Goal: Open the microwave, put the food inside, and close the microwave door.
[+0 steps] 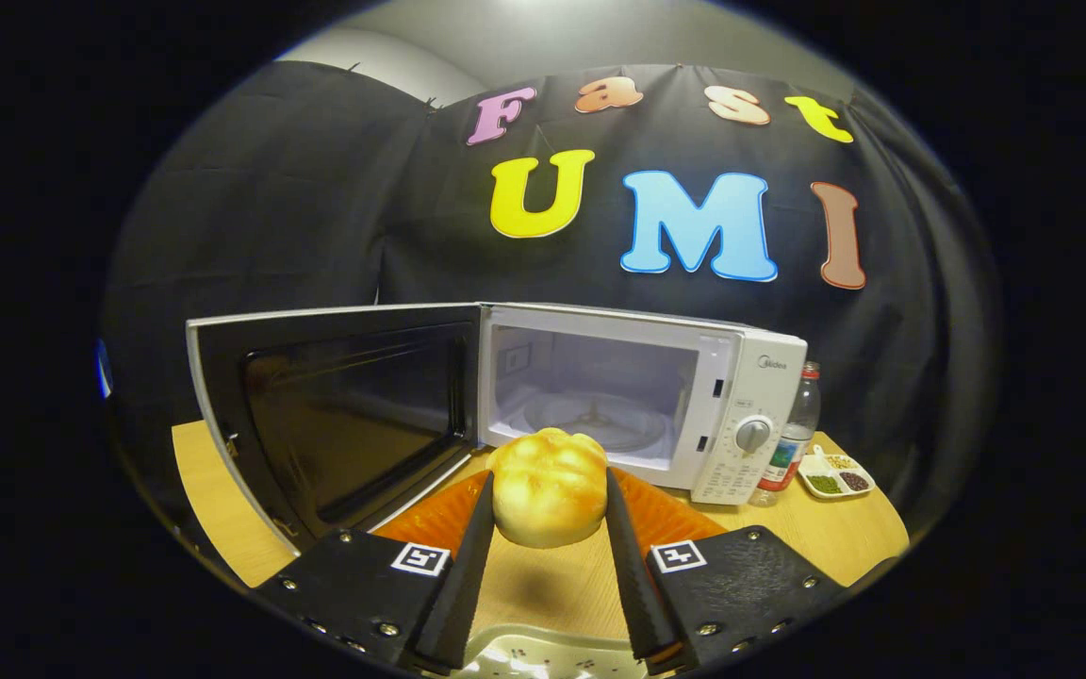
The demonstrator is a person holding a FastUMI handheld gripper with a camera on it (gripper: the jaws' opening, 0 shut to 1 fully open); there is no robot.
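Wooden table [845, 533], tongs [548, 514] clamping bread roll [548, 486]

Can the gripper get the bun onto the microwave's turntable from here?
Probably yes. The gripper is shut on the bun, the microwave door is swung wide open, and the turntable lies straight ahead with nothing between.

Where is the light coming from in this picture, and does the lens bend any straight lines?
Gripper view: light from above; the bun, clamped in the gripper, casts a soft shadow on the table beneath. Fisheye distortion bows the microwave top and its open door. Everything looks sharp.
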